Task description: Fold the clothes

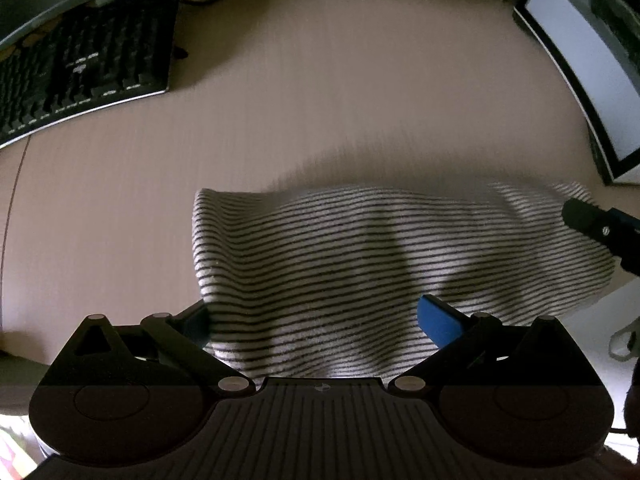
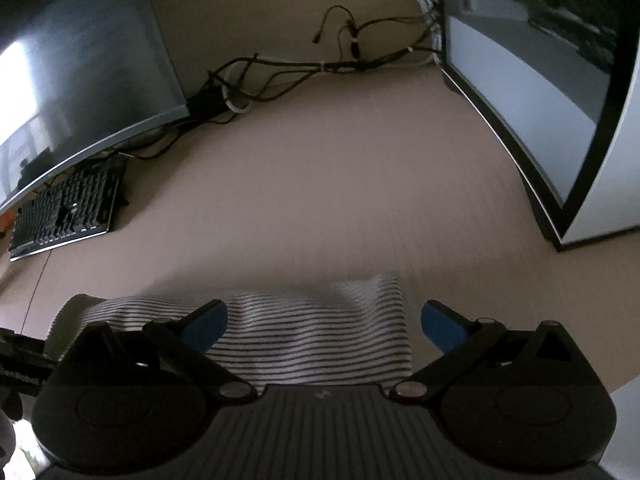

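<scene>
Holding both claws spread wide, you have your left claw [image 1: 316,320] and right claw [image 2: 324,326] straddling the striped cloth [image 1: 360,264], gripping nothing; it lies folded on the beige desk [image 1: 320,100] between keyboard [image 1: 80,72] and monitor [image 2: 540,80].

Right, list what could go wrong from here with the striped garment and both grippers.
1. Both grippers are open: the left gripper and right gripper straddle the striped garment without pinching it, so a lift may miss the cloth.
2. The cloth looks rumpled, so closing may catch one layer only.
3. The garment's near edge seems close to the table edge; a tug could drag it off.
</scene>
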`<move>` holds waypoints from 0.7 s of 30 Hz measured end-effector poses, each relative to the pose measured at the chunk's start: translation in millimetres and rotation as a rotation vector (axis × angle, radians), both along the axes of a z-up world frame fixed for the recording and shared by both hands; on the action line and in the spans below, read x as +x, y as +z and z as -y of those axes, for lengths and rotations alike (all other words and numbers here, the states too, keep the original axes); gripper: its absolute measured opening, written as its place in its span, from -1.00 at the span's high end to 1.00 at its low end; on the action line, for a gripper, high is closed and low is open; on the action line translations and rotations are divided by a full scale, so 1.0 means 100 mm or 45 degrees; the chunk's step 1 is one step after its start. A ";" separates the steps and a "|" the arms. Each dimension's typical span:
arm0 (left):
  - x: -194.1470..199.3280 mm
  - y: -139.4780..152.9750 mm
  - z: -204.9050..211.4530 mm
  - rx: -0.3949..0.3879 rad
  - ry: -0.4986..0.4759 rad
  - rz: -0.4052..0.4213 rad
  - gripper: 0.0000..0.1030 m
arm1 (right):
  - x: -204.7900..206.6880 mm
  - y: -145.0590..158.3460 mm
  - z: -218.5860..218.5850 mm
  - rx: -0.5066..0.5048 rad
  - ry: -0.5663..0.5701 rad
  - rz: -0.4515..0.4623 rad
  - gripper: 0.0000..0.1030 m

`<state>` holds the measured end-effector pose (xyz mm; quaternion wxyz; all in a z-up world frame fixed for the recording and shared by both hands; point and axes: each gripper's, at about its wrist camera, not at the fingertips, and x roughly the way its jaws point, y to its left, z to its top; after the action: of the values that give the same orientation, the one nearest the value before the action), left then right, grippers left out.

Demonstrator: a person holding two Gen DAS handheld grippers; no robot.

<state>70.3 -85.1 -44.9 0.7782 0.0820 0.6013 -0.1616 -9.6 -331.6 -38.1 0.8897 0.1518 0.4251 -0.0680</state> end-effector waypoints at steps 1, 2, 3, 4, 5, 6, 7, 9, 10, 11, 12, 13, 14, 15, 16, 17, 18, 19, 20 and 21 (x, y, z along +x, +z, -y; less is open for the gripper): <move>0.00 0.00 0.01 0.011 -0.008 0.000 -1.00 | -0.01 -0.01 0.02 0.007 -0.005 0.000 -1.00; -0.01 -0.01 0.02 0.021 -0.015 -0.001 -1.00 | -0.02 -0.02 0.05 0.016 -0.008 0.000 -1.00; -0.01 -0.01 0.02 0.027 -0.021 -0.006 -1.00 | -0.02 -0.03 0.06 0.023 -0.012 0.000 -1.00; -0.02 -0.02 0.01 0.032 -0.028 -0.014 -1.00 | -0.02 -0.04 0.08 0.030 -0.013 -0.001 -1.00; -0.03 -0.03 0.00 0.034 -0.040 -0.026 -1.00 | -0.03 -0.04 0.11 0.035 -0.010 -0.004 -1.00; -0.06 -0.03 -0.01 0.028 -0.058 -0.038 -1.00 | -0.03 -0.05 0.13 0.040 -0.006 -0.007 -1.00; -0.08 -0.02 -0.03 0.018 -0.080 -0.047 -1.00 | -0.06 -0.05 0.16 0.046 0.000 -0.012 -1.00; -0.13 -0.01 -0.06 -0.014 -0.126 -0.063 -1.00 | -0.13 -0.04 0.21 0.073 0.019 -0.028 -1.00; -0.14 0.00 -0.08 -0.041 -0.142 -0.076 -1.00 | -0.17 -0.05 0.25 0.103 0.043 -0.042 -1.00; -0.14 0.01 -0.09 -0.078 -0.146 -0.093 -1.00 | -0.20 -0.07 0.30 0.145 0.071 -0.064 -1.00; -0.13 0.03 -0.10 -0.123 -0.145 -0.113 -1.00 | -0.22 -0.09 0.35 0.195 0.089 -0.087 -1.00; -0.10 0.05 -0.10 -0.180 -0.138 -0.133 -1.00 | -0.22 -0.12 0.40 0.265 0.105 -0.110 -1.00; -0.06 0.08 -0.10 -0.247 -0.125 -0.152 -1.00 | -0.20 -0.16 0.43 0.364 0.133 -0.138 -1.00; 0.00 0.12 -0.08 -0.305 -0.118 -0.159 -1.00 | -0.16 -0.18 0.45 0.450 0.158 -0.161 -1.00; 0.08 0.22 -0.04 -0.356 -0.123 -0.133 -1.00 | -0.08 -0.15 0.44 0.480 0.171 -0.165 -1.00; 0.17 0.36 0.00 -0.417 -0.126 -0.079 -1.00 | 0.00 -0.12 0.44 0.509 0.185 -0.168 -1.00; 0.28 0.53 0.03 -0.487 -0.120 -0.016 -1.00 | 0.08 -0.06 0.44 0.532 0.197 -0.152 -1.00; 0.39 0.69 0.04 -0.558 -0.096 0.045 -1.00 | 0.18 0.12 0.48 0.528 0.201 -0.041 -1.00; 0.50 0.85 0.02 -0.629 -0.043 0.101 -1.00 | 0.27 0.30 0.51 0.524 0.202 0.074 -1.00; 0.59 0.97 -0.02 -0.682 0.022 0.146 -1.00 | 0.35 0.50 0.56 0.520 0.180 0.208 -1.00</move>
<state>129.2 -82.8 52.2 0.8062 -0.1228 0.4929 -0.3034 25.0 -387.9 11.9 0.8746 0.3035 0.3661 0.0944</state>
